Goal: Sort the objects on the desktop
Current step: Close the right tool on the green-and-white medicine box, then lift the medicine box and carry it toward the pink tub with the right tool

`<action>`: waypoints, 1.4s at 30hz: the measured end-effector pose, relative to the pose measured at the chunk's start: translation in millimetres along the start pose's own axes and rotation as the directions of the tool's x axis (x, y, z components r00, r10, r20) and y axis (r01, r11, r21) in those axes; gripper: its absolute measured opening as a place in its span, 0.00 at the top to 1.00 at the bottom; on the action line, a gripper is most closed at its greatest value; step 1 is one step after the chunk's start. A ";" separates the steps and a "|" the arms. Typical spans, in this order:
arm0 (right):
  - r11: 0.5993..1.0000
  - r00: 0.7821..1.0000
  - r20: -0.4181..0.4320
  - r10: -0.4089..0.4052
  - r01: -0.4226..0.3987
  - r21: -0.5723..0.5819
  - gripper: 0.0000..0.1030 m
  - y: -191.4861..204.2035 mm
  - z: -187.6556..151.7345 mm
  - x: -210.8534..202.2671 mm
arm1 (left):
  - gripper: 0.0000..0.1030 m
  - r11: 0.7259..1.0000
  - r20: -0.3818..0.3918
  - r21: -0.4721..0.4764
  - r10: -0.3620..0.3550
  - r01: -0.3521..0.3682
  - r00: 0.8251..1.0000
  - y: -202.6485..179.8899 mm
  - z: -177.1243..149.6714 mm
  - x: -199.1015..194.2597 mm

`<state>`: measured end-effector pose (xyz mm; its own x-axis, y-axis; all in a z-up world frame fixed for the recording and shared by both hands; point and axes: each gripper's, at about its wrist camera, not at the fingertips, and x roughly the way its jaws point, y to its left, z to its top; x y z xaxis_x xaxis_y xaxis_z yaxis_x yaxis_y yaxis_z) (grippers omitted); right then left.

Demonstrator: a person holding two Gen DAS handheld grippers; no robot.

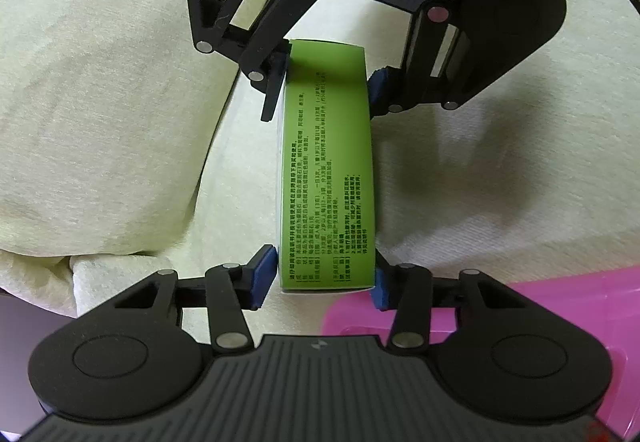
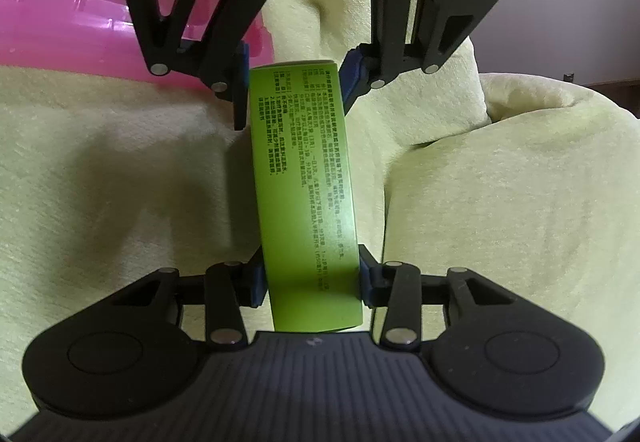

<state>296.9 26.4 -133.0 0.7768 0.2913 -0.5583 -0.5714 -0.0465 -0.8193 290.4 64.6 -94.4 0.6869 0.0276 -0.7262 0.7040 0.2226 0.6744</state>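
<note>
cloth: pale yellow, rumpled, covers the surface | box: green, printed text, held above cloth between both grippers | left gripper: fingers pinching near end of box | right gripper: fingers pinching opposite end | bin: pink, beside box

The left gripper fills the bottom of its own view, its two black linkage arms drawn inward and its blue-padded fingers pressed against both sides of the near end of the green box. The right gripper enters from the top of that frame, facing the left one, fingers clamped on the far end. In the right wrist view the roles mirror: right gripper at the bottom, left gripper at the top, both closed on the box.
</note>
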 end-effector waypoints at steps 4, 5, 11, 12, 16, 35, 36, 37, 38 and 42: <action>1.000 1.000 0.003 0.003 -0.003 0.007 0.64 -0.6 -0.8 -4.6 | 0.52 1.000 0.002 0.014 0.014 -0.014 1.000 -4.9 1.6 -6.7; 1.000 1.000 0.004 0.003 -0.003 0.006 0.64 -0.7 -1.0 -7.0 | 0.52 1.000 0.002 0.016 0.017 -0.017 1.000 -4.9 1.8 -8.5; 1.000 1.000 0.005 -0.012 0.012 0.004 0.65 -5.4 -1.3 -32.6 | 0.52 0.999 0.008 0.026 0.033 -0.034 0.999 -5.1 6.2 -19.1; 1.000 1.000 0.005 -0.016 0.016 0.005 0.65 -6.7 -1.4 -38.5 | 0.52 0.999 0.009 0.029 0.038 -0.038 0.999 -9.1 6.3 -25.5; 0.999 0.999 0.004 -0.039 0.039 0.007 0.65 -12.6 -1.0 -64.4 | 0.53 0.997 0.011 0.038 0.066 -0.066 0.998 -12.4 12.6 -51.9; 0.990 0.989 0.049 -0.142 0.142 -0.013 0.65 6.3 11.6 -223.3 | 0.53 0.984 -0.003 0.028 0.178 -0.178 0.984 -64.3 32.4 -187.6; 0.989 0.988 0.052 -0.143 0.144 -0.017 0.65 10.1 13.1 -230.1 | 0.53 0.984 -0.007 0.026 0.179 -0.178 0.984 -69.4 31.6 -193.1; 0.989 0.988 0.056 -0.146 0.147 -0.022 0.65 12.2 15.2 -236.0 | 0.53 0.983 -0.010 0.024 0.181 -0.181 0.983 -75.1 30.4 -199.6; 0.988 0.987 0.060 -0.149 0.151 -0.027 0.65 13.5 17.4 -241.5 | 0.53 0.982 -0.012 0.023 0.185 -0.185 0.983 -81.1 28.5 -206.8; 0.986 0.984 0.076 -0.161 0.164 -0.031 0.65 26.0 27.8 -266.3 | 0.53 0.979 -0.025 0.008 0.205 -0.205 0.978 -98.3 25.8 -224.0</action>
<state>67.9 -25.8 -2.1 0.8364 0.3665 -0.4075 -0.4280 -0.0277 -0.9034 72.0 11.3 5.4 0.8118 0.0972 -0.5757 0.5499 0.2043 0.8099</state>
